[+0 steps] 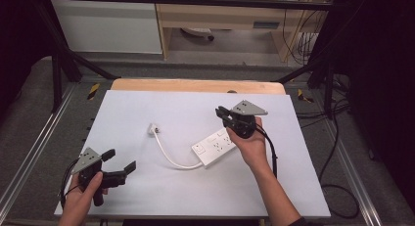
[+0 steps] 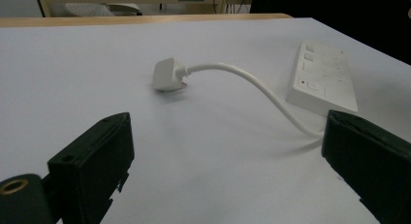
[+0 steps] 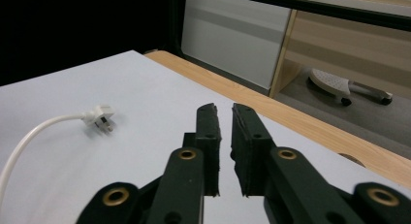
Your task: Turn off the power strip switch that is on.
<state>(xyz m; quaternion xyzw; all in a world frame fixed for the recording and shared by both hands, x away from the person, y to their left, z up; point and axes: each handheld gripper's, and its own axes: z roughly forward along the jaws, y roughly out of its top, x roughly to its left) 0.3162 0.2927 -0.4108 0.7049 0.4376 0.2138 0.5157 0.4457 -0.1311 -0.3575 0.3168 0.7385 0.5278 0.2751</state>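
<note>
A white power strip (image 1: 215, 145) lies on the white tabletop (image 1: 147, 103) right of centre, and its cable (image 1: 169, 157) curves left to a loose white plug (image 1: 153, 128). My right gripper (image 1: 219, 111) hovers just above the strip's far end, jaws shut with nothing between them (image 3: 224, 112). The plug (image 3: 100, 117) lies to its left in the right gripper view. My left gripper (image 1: 121, 160) rests near the front left corner, open and empty (image 2: 223, 151). It faces the plug (image 2: 167, 74) and the strip (image 2: 322, 78).
A wooden table edge (image 1: 195, 85) shows beyond the white sheet. Black frame bars (image 1: 58, 69) stand at the back corners. Loose cables (image 1: 337, 187) run on the floor to the right, and a wheeled base (image 1: 198, 34) sits under a desk behind.
</note>
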